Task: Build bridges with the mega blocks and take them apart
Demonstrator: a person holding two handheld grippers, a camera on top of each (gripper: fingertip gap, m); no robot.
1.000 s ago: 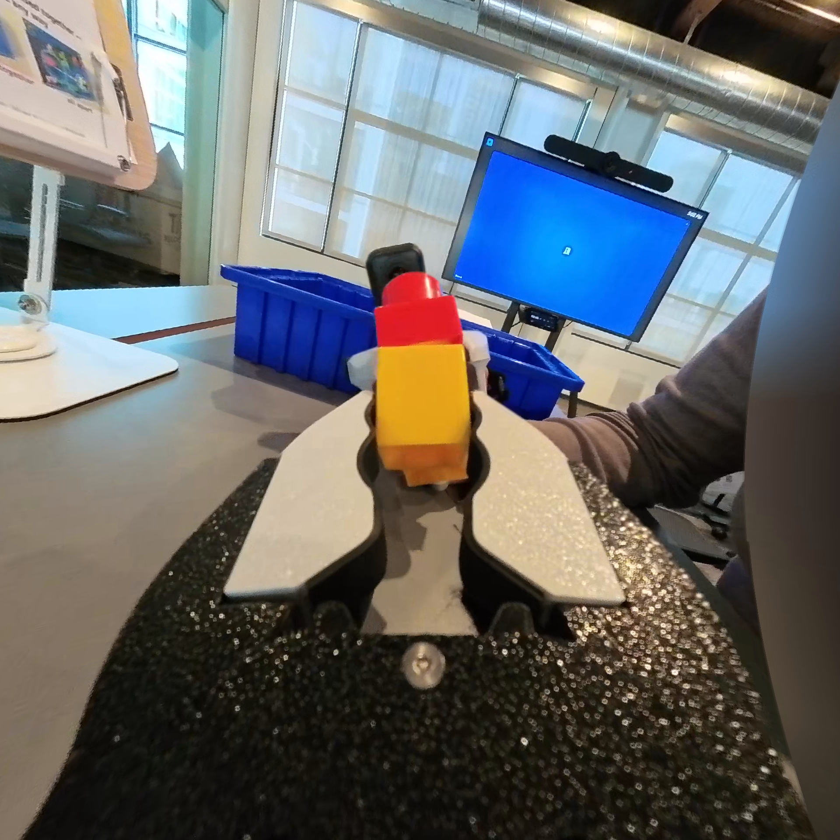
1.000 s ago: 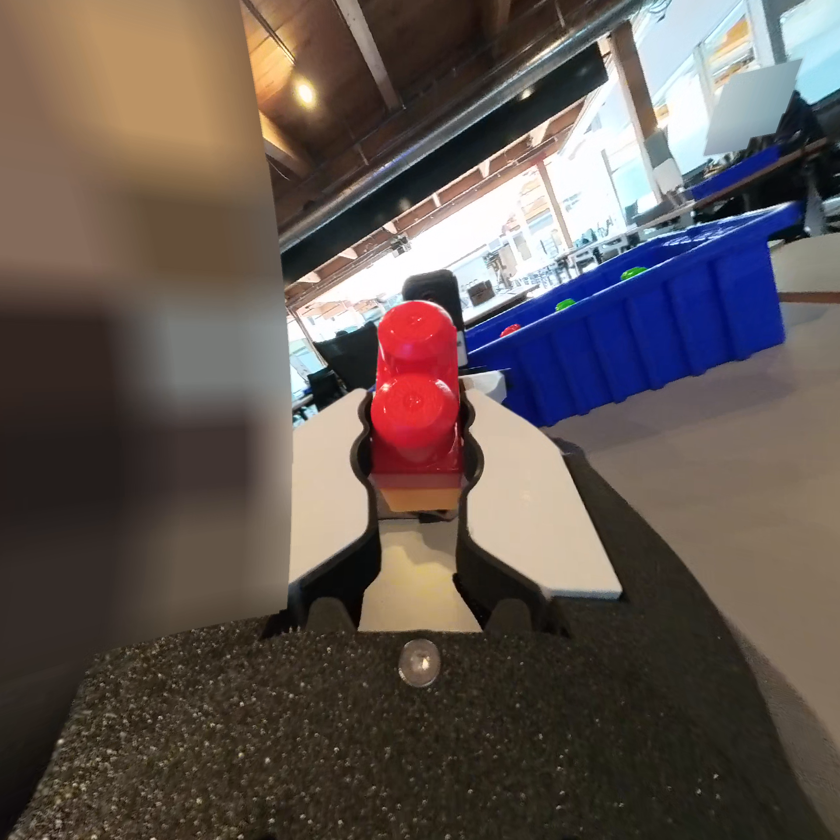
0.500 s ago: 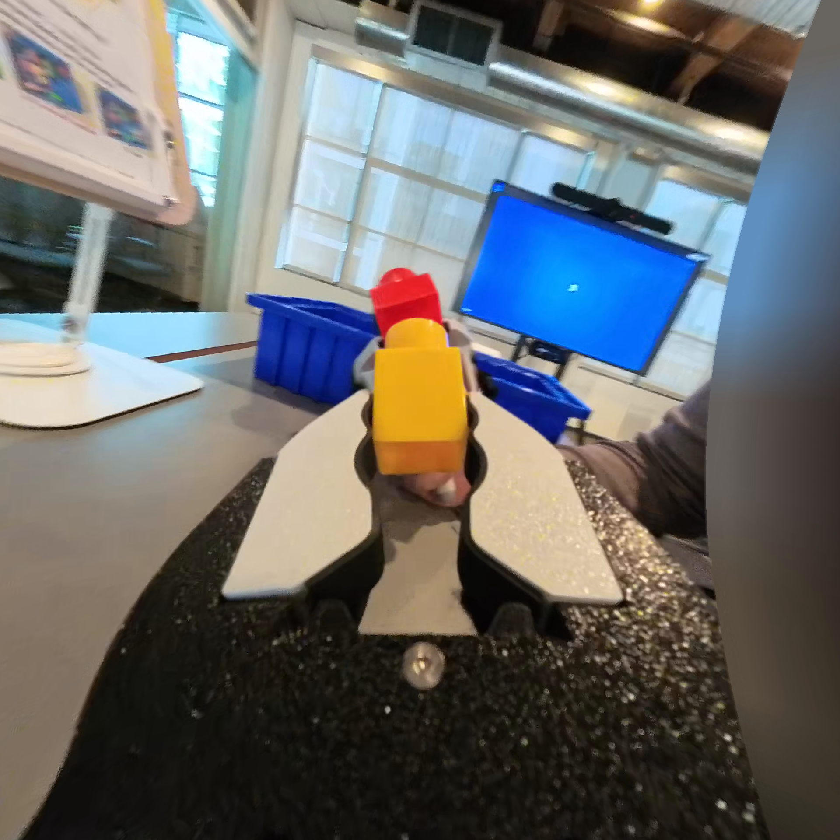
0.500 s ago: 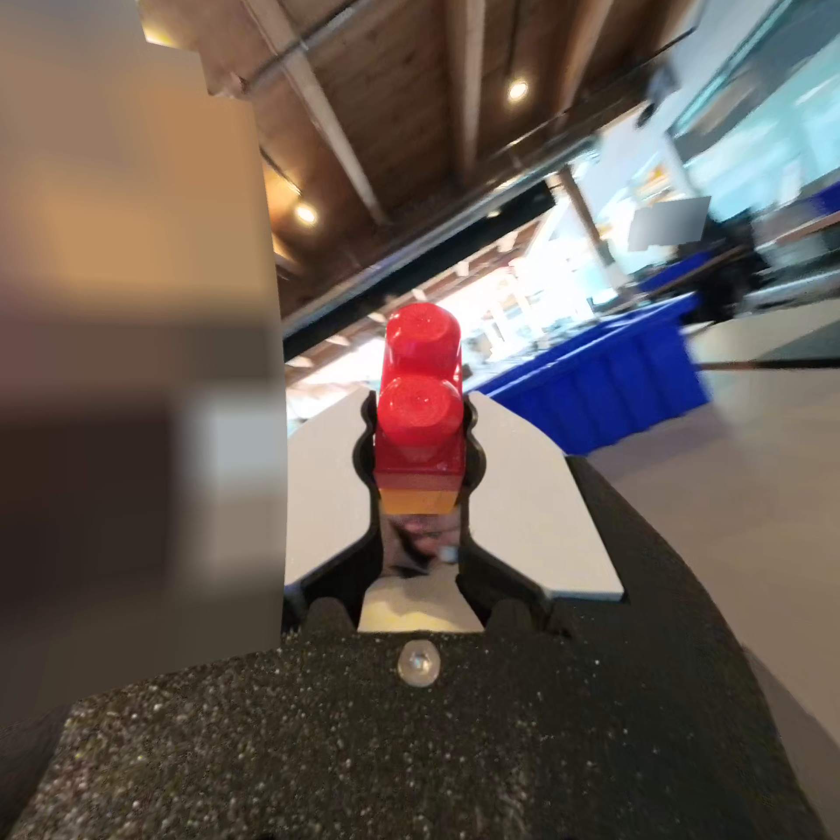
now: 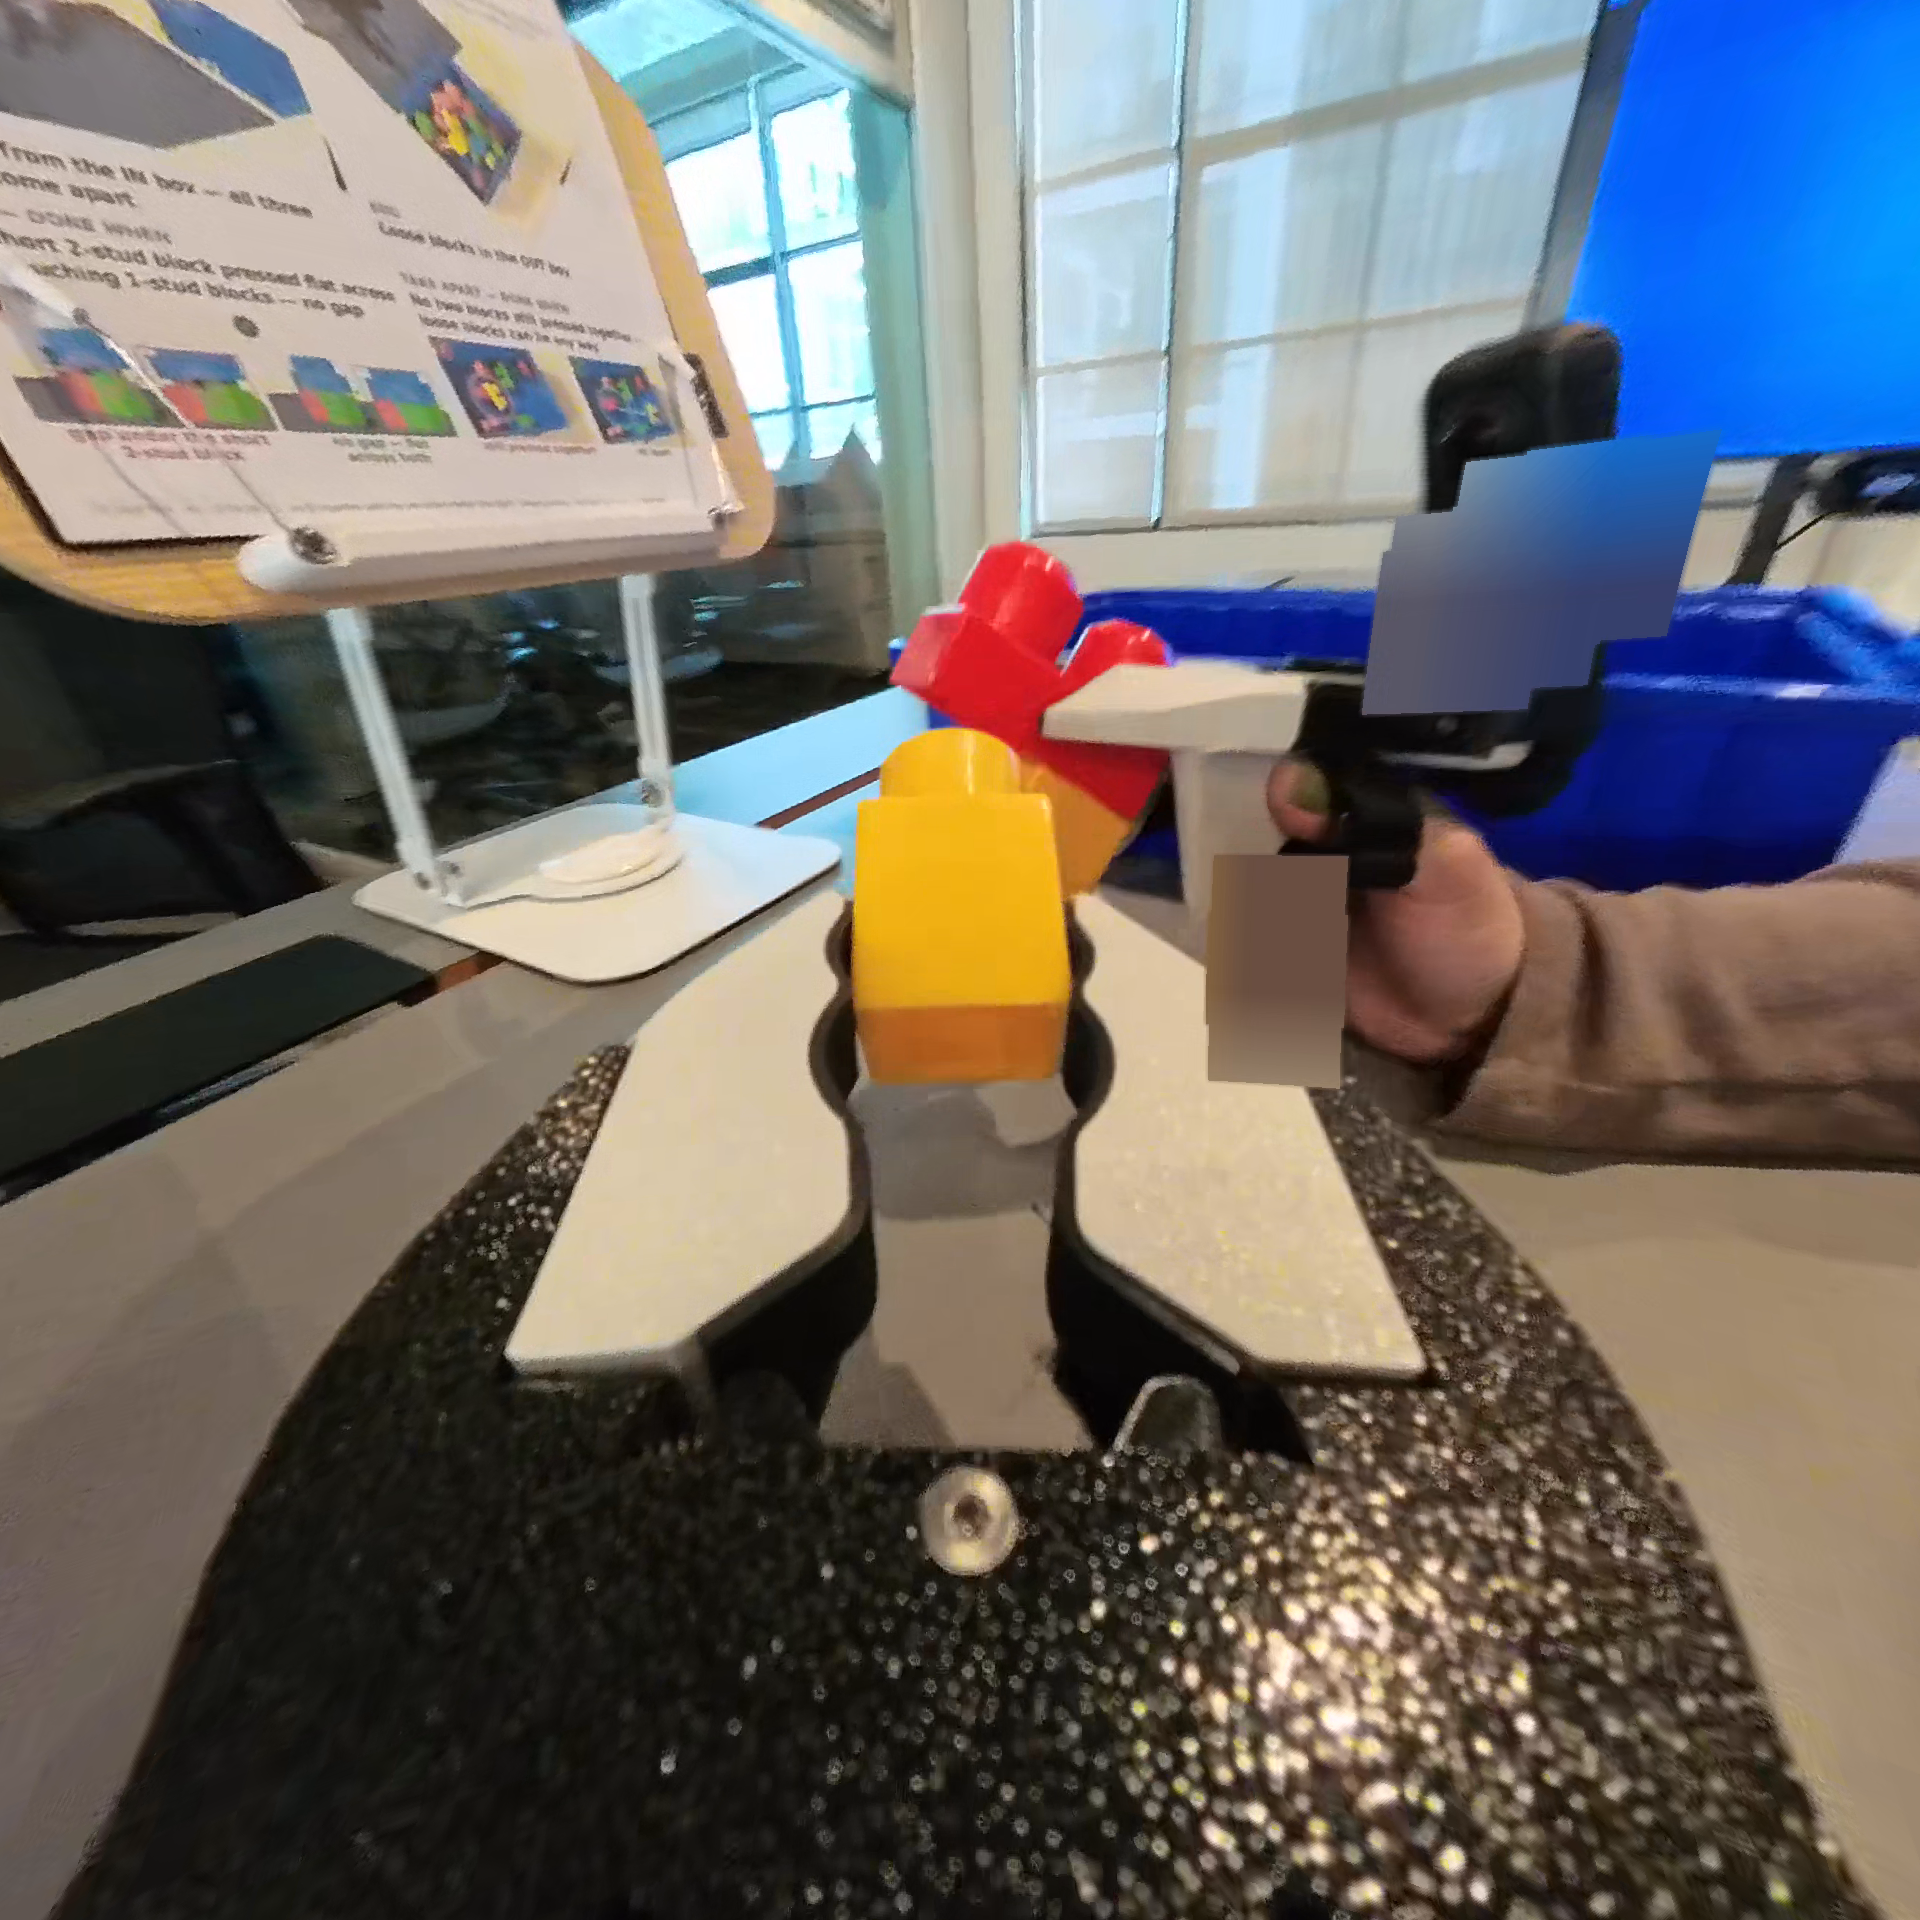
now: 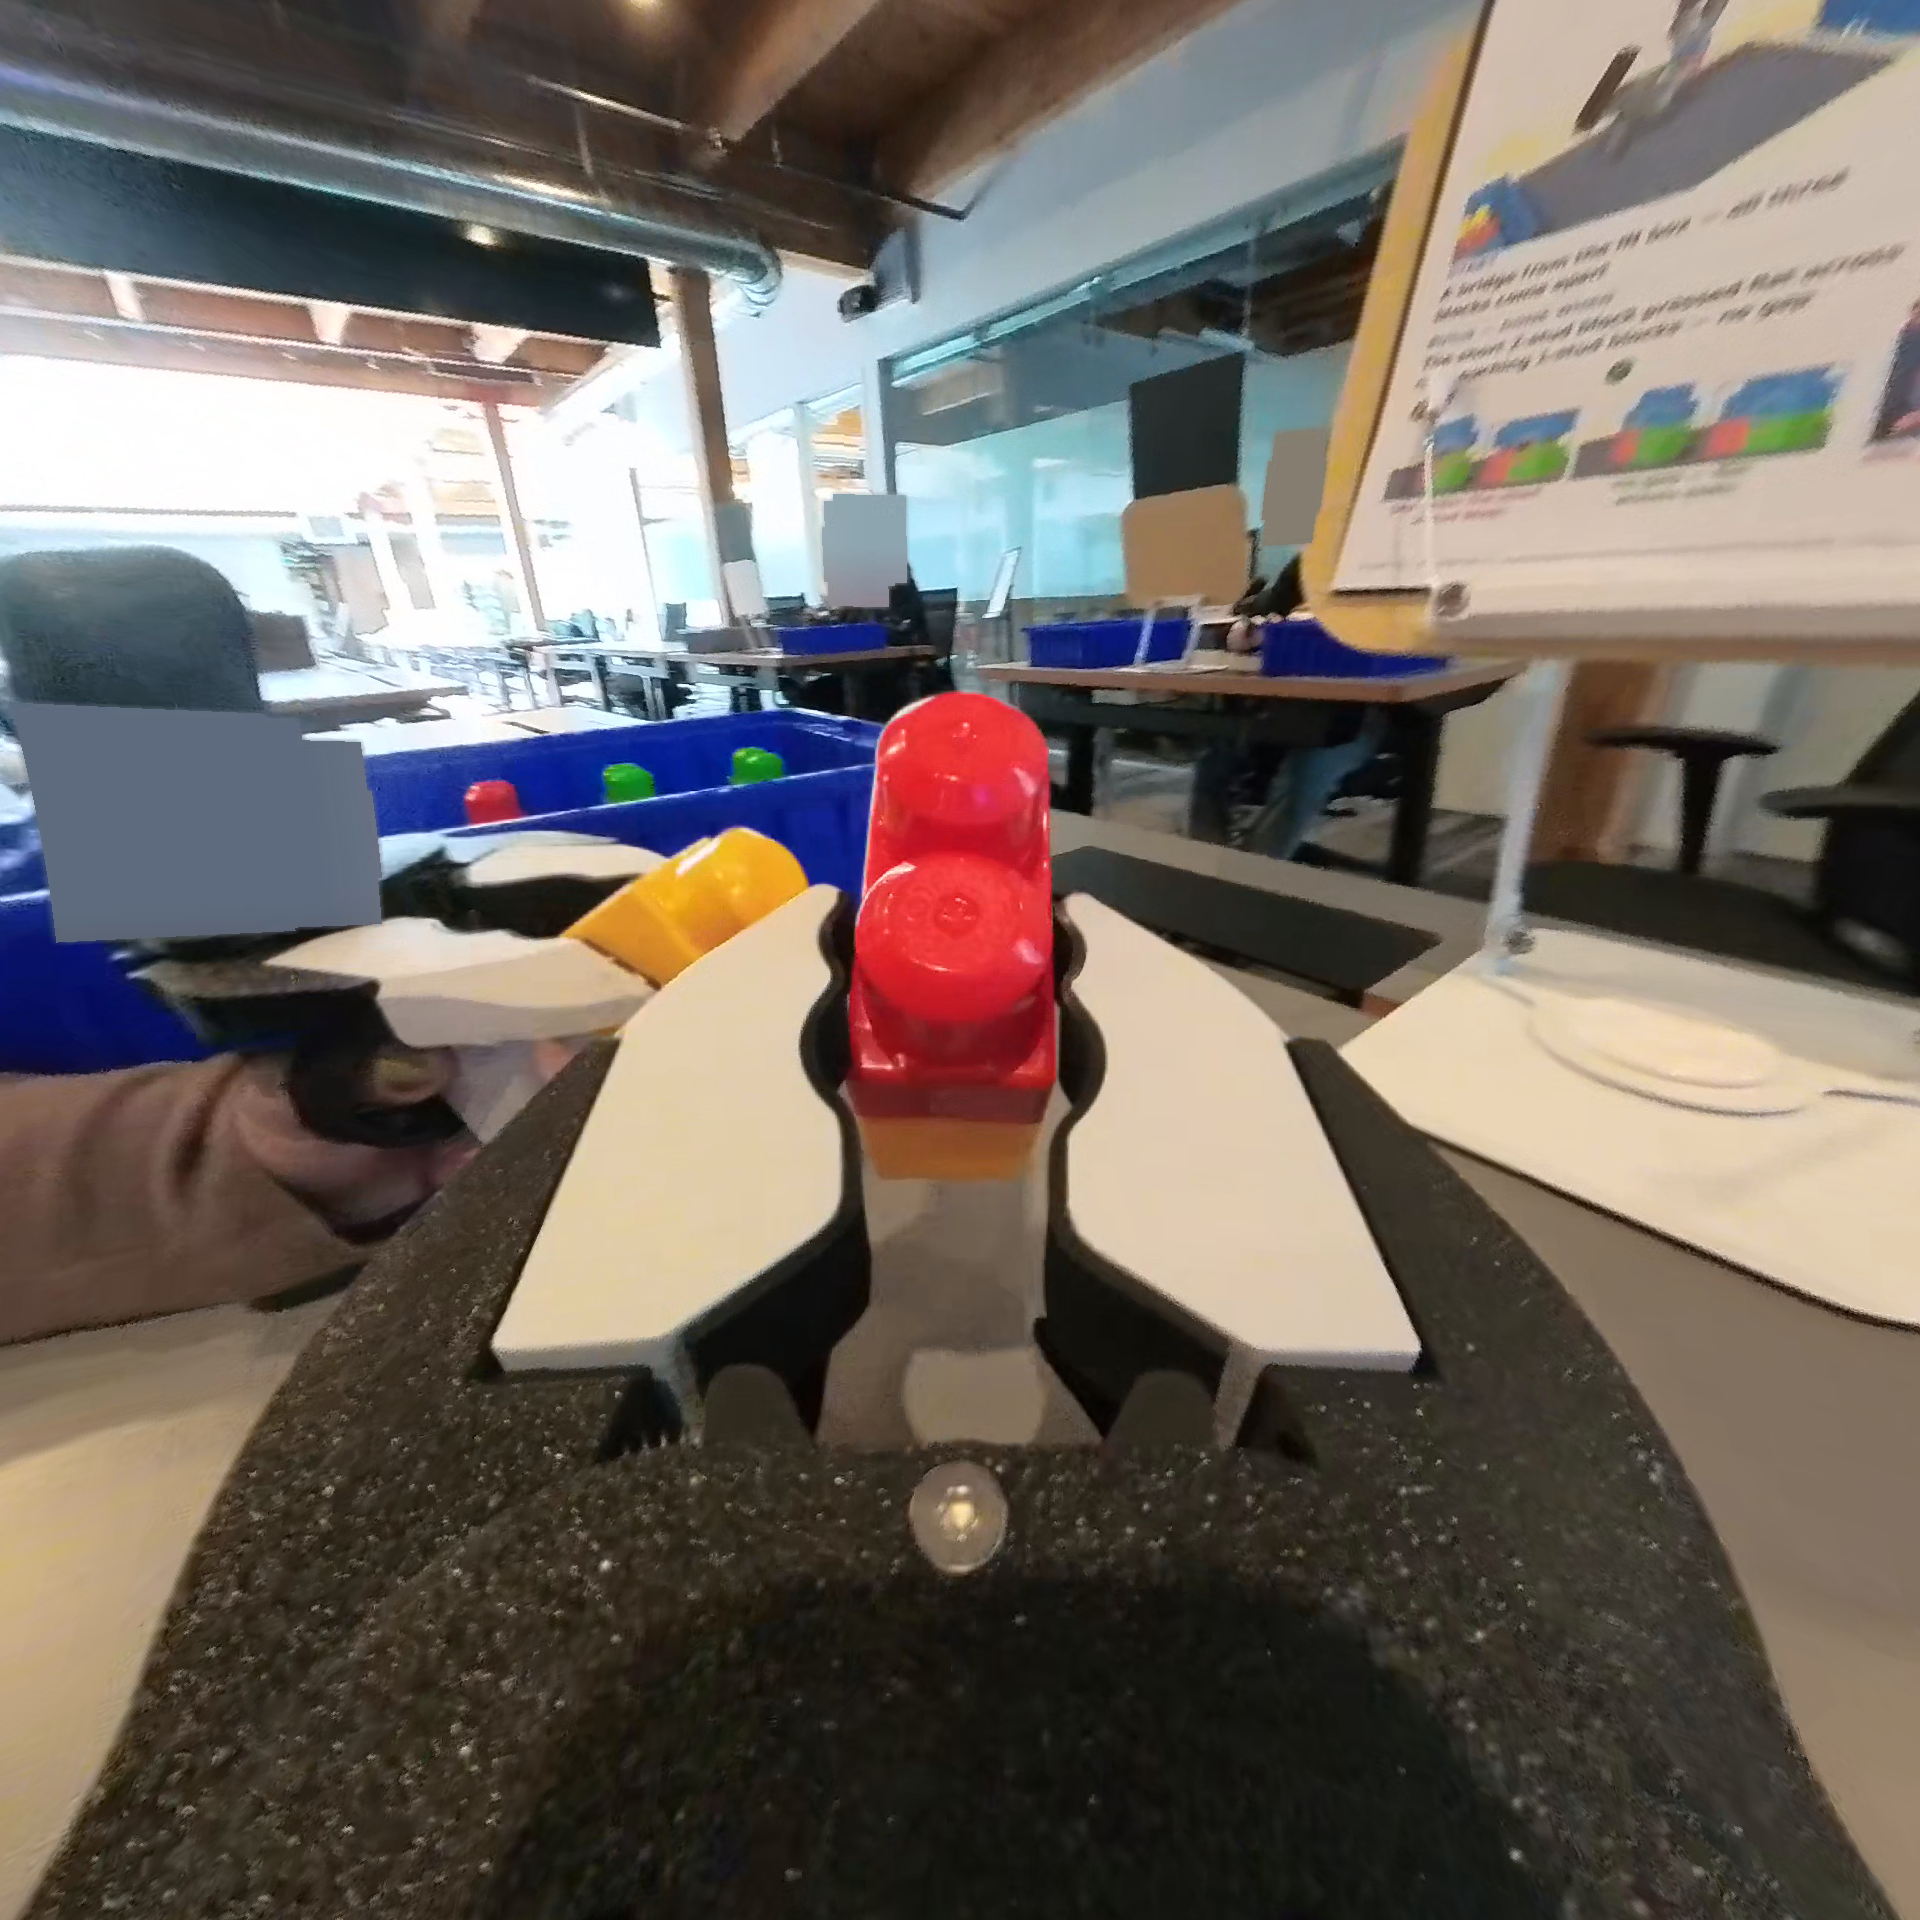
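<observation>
My left gripper [image 5: 956, 935] is shut on a yellow one-stud block [image 5: 956, 914], held stud-forward above the grey table [image 5: 260, 1226]. My right gripper [image 6: 951, 925] is shut on a red two-stud block [image 6: 951, 935] that has a second yellow block [image 6: 951, 1143] stuck under it. In the left wrist view the red block [image 5: 987, 655] sits just beyond and above my yellow block, apart from it. In the right wrist view the left gripper's yellow block [image 6: 686, 904] shows at the left, close beside my left finger.
A blue bin [image 6: 644, 774] stands behind, holding a red and two green blocks; it also shows in the left wrist view [image 5: 1766, 748]. An instruction sheet on a white stand [image 5: 582, 894] stands on the table. A person's sleeve [image 5: 1662, 997] reaches in from the right. The grippers' ends are close to 7 cm from one another.
The yellow block in my left gripper has come off the red block. The two grippers have drawn apart and both views have swung toward the instruction stand.
</observation>
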